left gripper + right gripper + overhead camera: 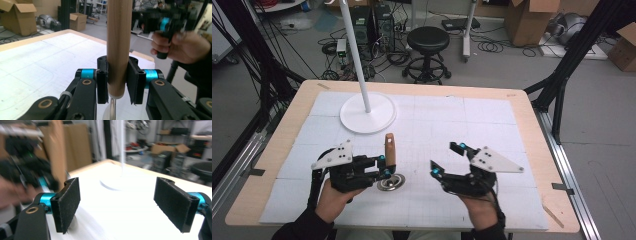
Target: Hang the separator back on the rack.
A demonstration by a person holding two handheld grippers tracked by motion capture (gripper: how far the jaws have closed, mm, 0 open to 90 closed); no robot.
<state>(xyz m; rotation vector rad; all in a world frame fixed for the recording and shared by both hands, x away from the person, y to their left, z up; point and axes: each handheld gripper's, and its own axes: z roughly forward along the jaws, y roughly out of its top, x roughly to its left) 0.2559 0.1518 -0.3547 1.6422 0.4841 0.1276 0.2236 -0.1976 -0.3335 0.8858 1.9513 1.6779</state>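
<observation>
An upright wooden handle (390, 146) stands on a thin metal stem over a round metal foot (390, 184) near the table's front middle. My left gripper (384, 166) comes in from the left and is shut on the lower part of the handle; in the left gripper view both pads press the wood (119, 37) just above its bottom end. My right gripper (445, 158) hovers to the right of it, apart from it, jaws wide open and empty (117, 205). The right gripper view is blurred, with the handle (58, 152) at its left.
A white pole on a round white base (367, 114) stands at the back left of the white mat (492, 130). Beyond the table are a black stool (428, 40), cables and cardboard boxes (527, 20). Black frame legs flank the table.
</observation>
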